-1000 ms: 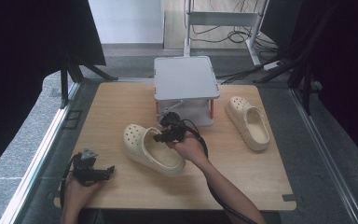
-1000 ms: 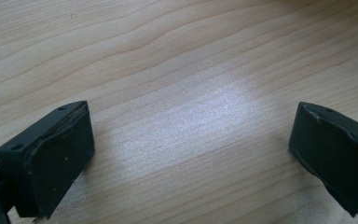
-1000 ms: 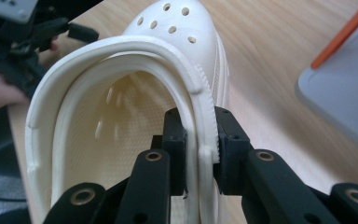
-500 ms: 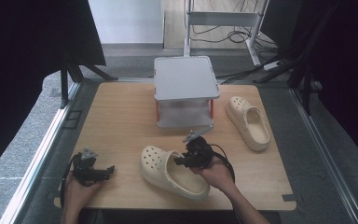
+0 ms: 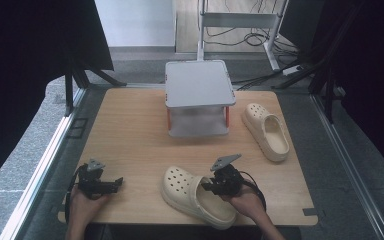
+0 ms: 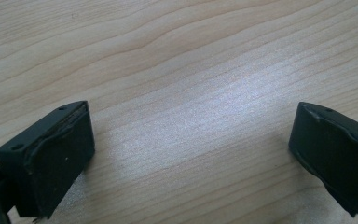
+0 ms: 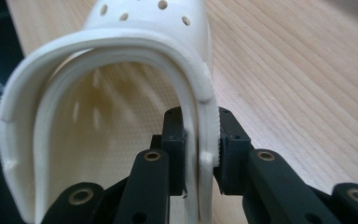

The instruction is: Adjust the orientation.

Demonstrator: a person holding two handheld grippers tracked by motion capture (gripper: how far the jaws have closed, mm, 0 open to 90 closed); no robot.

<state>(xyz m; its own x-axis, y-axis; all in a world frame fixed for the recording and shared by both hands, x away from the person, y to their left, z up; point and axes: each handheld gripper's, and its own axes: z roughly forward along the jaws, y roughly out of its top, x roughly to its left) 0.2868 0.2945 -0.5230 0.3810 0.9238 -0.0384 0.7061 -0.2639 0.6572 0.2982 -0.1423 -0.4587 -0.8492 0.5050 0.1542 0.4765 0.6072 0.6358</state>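
A: How are the fingers [image 7: 175, 140] of the right gripper [image 5: 215, 184] set?

B: Clenched on the side wall of the cream clog [image 5: 196, 196]. In the right gripper view one pad sits inside the shoe's opening and the other presses the outside of the rim, with the wall squeezed thin between them.

A: And the left gripper [image 5: 111, 183]?

B: Released. In the left gripper view its fingers [image 6: 51, 154] stand wide apart with bare wood grain between them, holding nothing, low over the bench [image 5: 130, 140].

A: Where is the held clog in the high view?

B: Lower centre of the frame, near the front edge of the bench, toe holes toward the upper left, heel toward the lower right. The right hand [image 5: 247, 202] is just beside it, at the lower right.

A: Anything else there?

B: A second clog [image 5: 266, 131] lies at the right, well apart, next to a grey stand [image 5: 198, 97] at the upper centre.

A: Any brand or writing?

B: None that I can read.
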